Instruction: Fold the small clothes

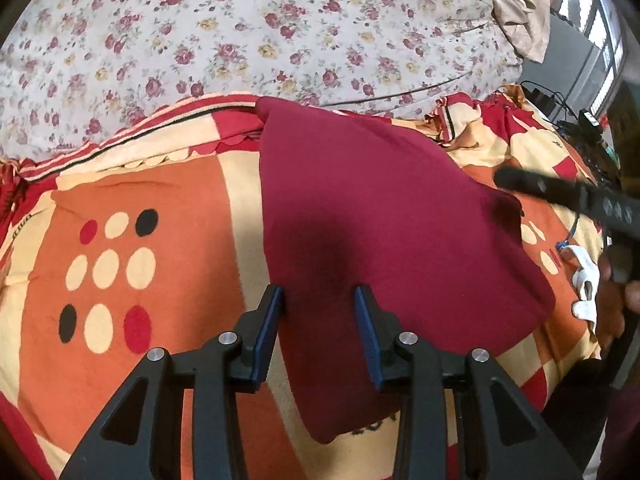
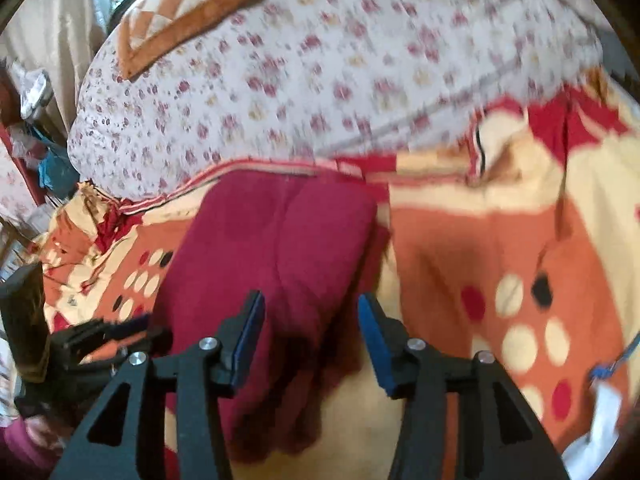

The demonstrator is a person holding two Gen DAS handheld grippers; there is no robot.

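Left wrist view: the maroon garment [image 1: 384, 216] lies on the patterned blanket [image 1: 132, 264], its long axis running away from the left gripper [image 1: 320, 308]. Jaws stand partly apart over its near edge, gripping nothing.

Right wrist view: the right gripper [image 2: 310, 316] hovers over the garment's near end, jaws apart, empty.

Count on the bed: one maroon garment [image 1: 384, 216], lying on one patterned blanket [image 1: 160, 200] of orange, cream and red. One floral quilt [image 1: 240, 40] along the blanket's far edge. One beige cloth [image 1: 520, 12] at the far right corner. One brown-and-cream patchwork cushion [image 2: 188, 12] on the quilt. One white item [image 1: 584, 280] at the blanket's right edge. Two grippers: left gripper [image 1: 320, 320], right gripper [image 2: 310, 332].
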